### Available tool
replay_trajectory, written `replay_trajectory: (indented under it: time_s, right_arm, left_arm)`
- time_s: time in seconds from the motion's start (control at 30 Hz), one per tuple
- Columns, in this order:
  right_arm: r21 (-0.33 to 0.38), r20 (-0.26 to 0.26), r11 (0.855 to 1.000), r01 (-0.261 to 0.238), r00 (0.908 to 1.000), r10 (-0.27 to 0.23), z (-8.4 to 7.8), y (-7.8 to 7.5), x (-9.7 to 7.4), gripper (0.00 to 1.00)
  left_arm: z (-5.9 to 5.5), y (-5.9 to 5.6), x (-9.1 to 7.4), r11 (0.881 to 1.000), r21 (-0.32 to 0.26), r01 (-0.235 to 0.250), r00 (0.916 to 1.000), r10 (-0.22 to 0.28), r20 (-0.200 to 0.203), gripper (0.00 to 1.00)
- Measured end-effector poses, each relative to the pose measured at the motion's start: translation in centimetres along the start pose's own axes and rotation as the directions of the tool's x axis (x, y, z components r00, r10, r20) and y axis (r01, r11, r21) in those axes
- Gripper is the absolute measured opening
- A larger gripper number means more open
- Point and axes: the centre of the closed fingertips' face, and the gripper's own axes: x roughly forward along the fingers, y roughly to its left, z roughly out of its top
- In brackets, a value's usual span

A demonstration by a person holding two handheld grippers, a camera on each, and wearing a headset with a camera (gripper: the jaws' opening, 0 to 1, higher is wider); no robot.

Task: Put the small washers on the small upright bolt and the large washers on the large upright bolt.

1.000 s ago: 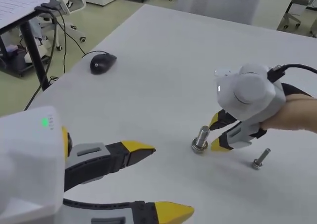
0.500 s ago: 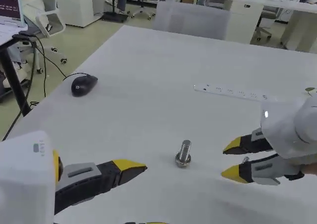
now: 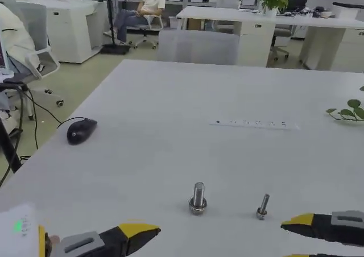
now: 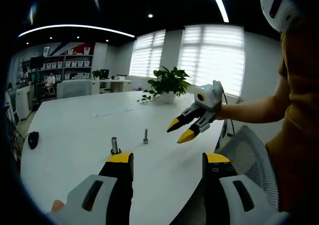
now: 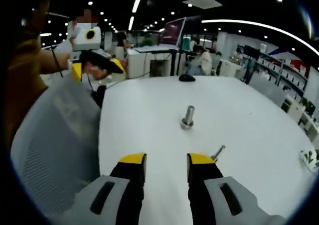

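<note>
- The right gripper point(image 5: 167, 159) has drawn away from the large bolt point(image 3: 198, 195). 1.0 s ago its jaws were right at the bolt's base; now it sits at the near edge of the worktop point(image 3: 170, 115), well apart from both bolts.
- Its jaws stand moderately apart with nothing between them.
- The left gripper point(image 4: 168, 159) hangs low at the near-left side of the worktop. Its jaws are wide and empty.
- The large bolt stands upright near the front of the worktop, with a stack of washers point(image 3: 197, 207) around its foot.
- The small bolt point(image 3: 263, 204) stands just to its right and leans a little. It has a collar at its base, too small to tell whether that is a washer or the bolt's head.
- I can see no loose washers on the worktop.
- With both grippers back and empty, the placing looks finished or very nearly so. The 1 doubt is the lean of the small bolt, which a knock could tip.
</note>
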Motion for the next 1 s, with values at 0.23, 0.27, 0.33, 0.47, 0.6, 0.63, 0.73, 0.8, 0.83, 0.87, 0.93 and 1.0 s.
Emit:
replay_trajectory:
  time_s: [0.23, 0.27, 0.33, 0.47, 0.6, 0.63, 0.73, 0.8, 0.83, 0.87, 0.93, 1.0]
  right_arm:
    - [0.077, 0.13, 0.997, -0.018, 0.9914, 0.008, 0.9, 3.9, -2.3, 0.4]
    - [0.085, 0.142, 0.996, -0.016, 0.9899, 0.004, 1.0, 4.2, -2.5, 0.4]
    - [0.091, 0.16, 0.996, -0.013, 0.9871, -0.002, 1.2, 5.0, -2.7, 0.41]
    - [0.06, 0.163, 0.998, 0.0, 0.9867, -0.01, 1.8, 5.5, -3.2, 0.41]
    - [0.04, 0.227, 0.999, 0.027, 0.9733, -0.035, 3.7, 5.4, -3.9, 0.41]
    - [0.041, 0.227, 0.999, 0.032, 0.973, -0.04, 3.7, 5.2, -4.0, 0.41]
    - [0.038, 0.231, 0.999, 0.039, 0.9718, -0.047, 3.8, 5.0, -4.0, 0.41]
    - [0.034, 0.232, 0.998, 0.043, 0.9715, -0.05, 3.7, 4.9, -4.1, 0.42]
    - [0.036, 0.231, 0.998, 0.043, 0.9717, -0.05, 3.7, 4.9, -4.2, 0.42]
    - [0.037, 0.232, 0.998, 0.046, 0.9714, -0.053, 3.7, 4.9, -4.2, 0.43]
    - [0.04, 0.23, 0.998, 0.052, 0.9713, -0.06, 3.6, 4.7, -4.4, 0.44]
    - [0.05, 0.23, 0.997, 0.053, 0.9711, -0.063, 3.5, 4.6, -4.7, 0.46]
  left_arm:
    - [1.0, -1.0, 0.3, 1.0, 0.019, 0.01, 0.9999, -0.01, 0.005, 0.55]
    - [1.2, -1.1, 0.3, 1.0, 0.022, 0.01, 0.9999, -0.01, 0.009, 0.55]
    - [1.6, -1.5, 0.4, 1.0, 0.028, 0.011, 0.9997, -0.012, 0.02, 0.55]
    - [2.2, -2.1, 0.3, 0.999, 0.035, 0.015, 0.9994, -0.016, 0.029, 0.55]
    - [2.4, -2.5, 0.0, 0.999, 0.045, 0.013, 0.9994, -0.015, 0.032, 0.55]
    - [2.5, -2.5, 0.0, 0.999, 0.046, 0.012, 0.9994, -0.013, 0.032, 0.55]
    - [2.7, -2.6, -0.3, 0.999, 0.045, 0.009, 0.9991, -0.01, 0.041, 0.55]
    - [2.7, -2.6, -0.4, 0.999, 0.051, 0.007, 0.9993, -0.008, 0.035, 0.55]
    - [2.6, -2.6, -0.4, 0.999, 0.054, 0.007, 0.9994, -0.009, 0.033, 0.55]
    - [2.6, -2.7, -0.5, 0.998, 0.056, 0.007, 0.9994, -0.009, 0.032, 0.55]
    - [2.6, -2.7, -0.7, 0.998, 0.056, 0.008, 0.9994, -0.01, 0.032, 0.55]
    - [2.5, -2.8, -0.8, 0.998, 0.054, 0.01, 0.9994, -0.012, 0.034, 0.55]
